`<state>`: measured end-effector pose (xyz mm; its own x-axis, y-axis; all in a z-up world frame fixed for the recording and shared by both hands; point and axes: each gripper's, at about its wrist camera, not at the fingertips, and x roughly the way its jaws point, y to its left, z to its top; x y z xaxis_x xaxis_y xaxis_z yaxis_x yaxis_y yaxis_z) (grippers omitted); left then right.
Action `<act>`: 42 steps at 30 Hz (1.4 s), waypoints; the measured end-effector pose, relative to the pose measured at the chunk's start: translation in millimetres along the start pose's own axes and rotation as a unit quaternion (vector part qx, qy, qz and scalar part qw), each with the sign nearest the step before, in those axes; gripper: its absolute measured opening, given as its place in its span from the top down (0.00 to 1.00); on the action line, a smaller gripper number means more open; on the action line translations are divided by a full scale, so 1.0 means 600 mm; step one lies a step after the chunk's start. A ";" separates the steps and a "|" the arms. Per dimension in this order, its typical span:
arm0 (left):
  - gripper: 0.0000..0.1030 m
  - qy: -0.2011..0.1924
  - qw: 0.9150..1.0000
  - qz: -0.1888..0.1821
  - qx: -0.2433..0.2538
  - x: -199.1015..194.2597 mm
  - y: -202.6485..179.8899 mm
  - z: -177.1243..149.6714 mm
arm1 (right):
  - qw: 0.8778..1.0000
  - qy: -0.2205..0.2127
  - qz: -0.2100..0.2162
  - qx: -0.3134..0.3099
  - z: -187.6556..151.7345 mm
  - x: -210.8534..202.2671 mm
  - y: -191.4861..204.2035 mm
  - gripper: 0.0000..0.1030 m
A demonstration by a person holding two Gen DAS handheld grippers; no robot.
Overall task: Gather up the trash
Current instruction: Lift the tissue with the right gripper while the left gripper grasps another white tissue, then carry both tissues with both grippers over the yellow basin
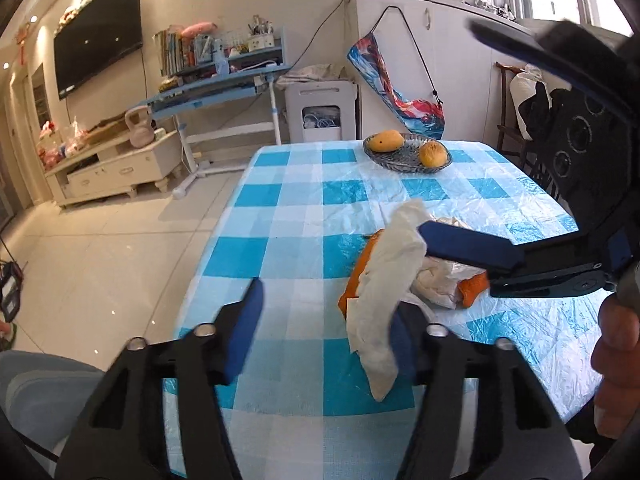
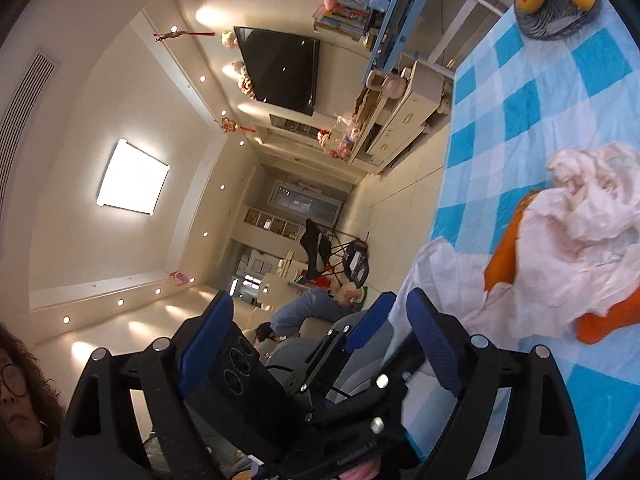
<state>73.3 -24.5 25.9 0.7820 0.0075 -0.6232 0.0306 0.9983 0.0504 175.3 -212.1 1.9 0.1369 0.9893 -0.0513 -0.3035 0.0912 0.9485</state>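
A long white tissue (image 1: 384, 300) hangs over the blue-checked table (image 1: 304, 216), resting against the right finger (image 1: 400, 344) of my left gripper (image 1: 328, 304). The left jaws stand apart and the left pad is off the tissue. Behind the tissue lies a trash pile (image 1: 440, 284) of crumpled white paper on orange peel. My right gripper (image 1: 450, 128) reaches in from the right, wide open, with its lower finger (image 1: 468, 244) over the pile at the tissue's top end. In the right wrist view the tissue (image 2: 432, 272) sits beside one right pad (image 2: 436, 344), next to the pile (image 2: 580, 240).
A glass dish (image 1: 408, 160) with two mangoes stands at the table's far end. The table's left edge drops to a tiled floor. A person's hand (image 1: 616, 340) holds the right gripper at the right edge. A dark chair (image 1: 516, 120) stands behind the table's right side.
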 end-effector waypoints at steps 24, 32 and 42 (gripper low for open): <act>0.18 0.085 0.970 -0.017 -0.227 0.037 0.137 -0.038 | 0.880 0.117 -0.391 -0.243 -0.102 0.065 0.008 0.76; 0.49 0.110 0.973 0.047 -0.198 0.107 0.104 -0.002 | 0.908 0.094 -0.355 -0.201 -0.092 0.035 -0.009 0.55; 0.98 0.086 0.969 -0.043 -0.228 0.073 0.134 -0.037 | 0.896 0.105 -0.365 -0.231 -0.101 0.037 0.002 0.82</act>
<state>96.4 57.5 -14.8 0.6720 -0.1064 -0.7329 -0.2176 0.9175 -0.3328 120.6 -183.3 -17.1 0.2909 0.6422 -0.7092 -0.5697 0.7118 0.4109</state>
